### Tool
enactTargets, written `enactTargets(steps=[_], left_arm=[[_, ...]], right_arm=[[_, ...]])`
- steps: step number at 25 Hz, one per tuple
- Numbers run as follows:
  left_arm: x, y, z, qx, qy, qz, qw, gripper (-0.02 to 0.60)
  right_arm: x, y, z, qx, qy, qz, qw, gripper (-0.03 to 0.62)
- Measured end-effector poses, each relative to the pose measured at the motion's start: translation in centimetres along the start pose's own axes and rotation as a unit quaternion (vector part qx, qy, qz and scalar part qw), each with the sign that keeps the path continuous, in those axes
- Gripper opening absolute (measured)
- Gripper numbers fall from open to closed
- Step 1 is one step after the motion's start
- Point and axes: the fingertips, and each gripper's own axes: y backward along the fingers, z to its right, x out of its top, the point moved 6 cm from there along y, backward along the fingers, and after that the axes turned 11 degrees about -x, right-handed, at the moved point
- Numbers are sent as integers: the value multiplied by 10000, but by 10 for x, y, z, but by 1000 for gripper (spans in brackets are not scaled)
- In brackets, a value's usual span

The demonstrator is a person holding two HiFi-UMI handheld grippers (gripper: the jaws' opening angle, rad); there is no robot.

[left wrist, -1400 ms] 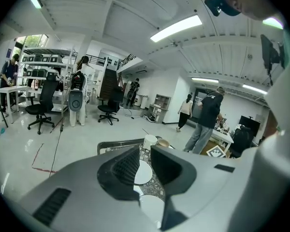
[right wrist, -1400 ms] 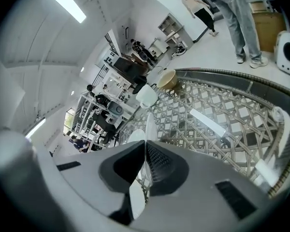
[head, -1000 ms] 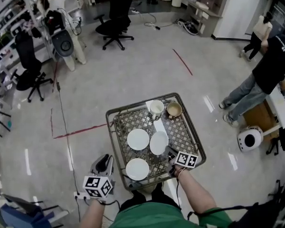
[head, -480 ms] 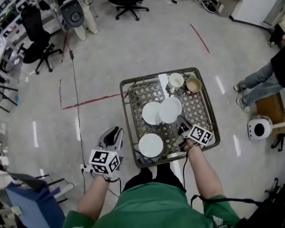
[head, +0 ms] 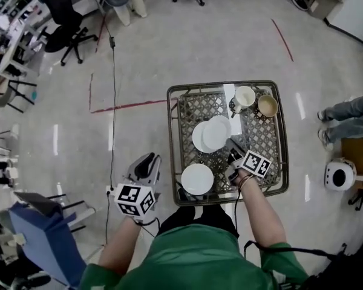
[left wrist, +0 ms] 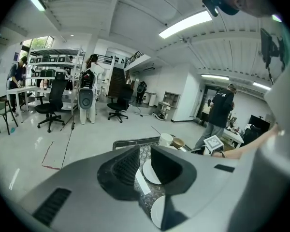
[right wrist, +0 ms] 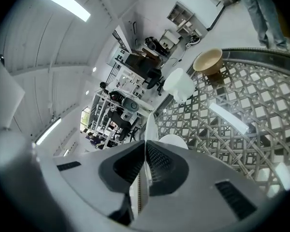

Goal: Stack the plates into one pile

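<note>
Three white plates are on the metal lattice table (head: 173, 145). One plate (head: 197, 179) lies alone near the front edge. A second plate (head: 199, 139) lies in the middle. My right gripper (head: 230, 142) is shut on the rim of the third plate (head: 219, 130), which overlaps the middle plate. In the right gripper view that held plate (right wrist: 148, 123) shows edge-on between the jaws of the right gripper (right wrist: 145, 144), with the middle plate (right wrist: 173, 140) just beyond. My left gripper (head: 146, 165) hangs off the table's left side, open and empty; the left gripper (left wrist: 145, 164) frames the plates (left wrist: 148, 172).
A white cup (head: 244, 95) and a tan bowl (head: 267, 106) stand at the table's far right corner, beside a white strip (head: 229, 93). A person's legs (head: 346, 110) and a round white device (head: 339, 175) are right of the table. Office chairs (head: 66, 32) stand far left.
My right gripper has carried its plate leftwards, from beside the middle plate to over it. The left gripper has drifted a little closer to the table's side.
</note>
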Motion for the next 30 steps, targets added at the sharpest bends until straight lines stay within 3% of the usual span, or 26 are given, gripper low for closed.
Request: enactTargets(steps=[5,10,21,30], left_arm=[[-8,-16,-6,146,137,-105,9997,81],[-16,-27,-10,226,271,-173,9992,81],[-31,-40,-18,375,484,-310,9976,81],[-40,-33,-22,522,556,-307,9966,81]], right_arm=[[-8,-22,3,197,9,-326,9993,31],[-19,-36,20,106,-131,-568,9982,31],[-33,-59,60,-675,-300,-1177,9903,35],[-40,-70,67,-1084,139,-1408,9840,46]])
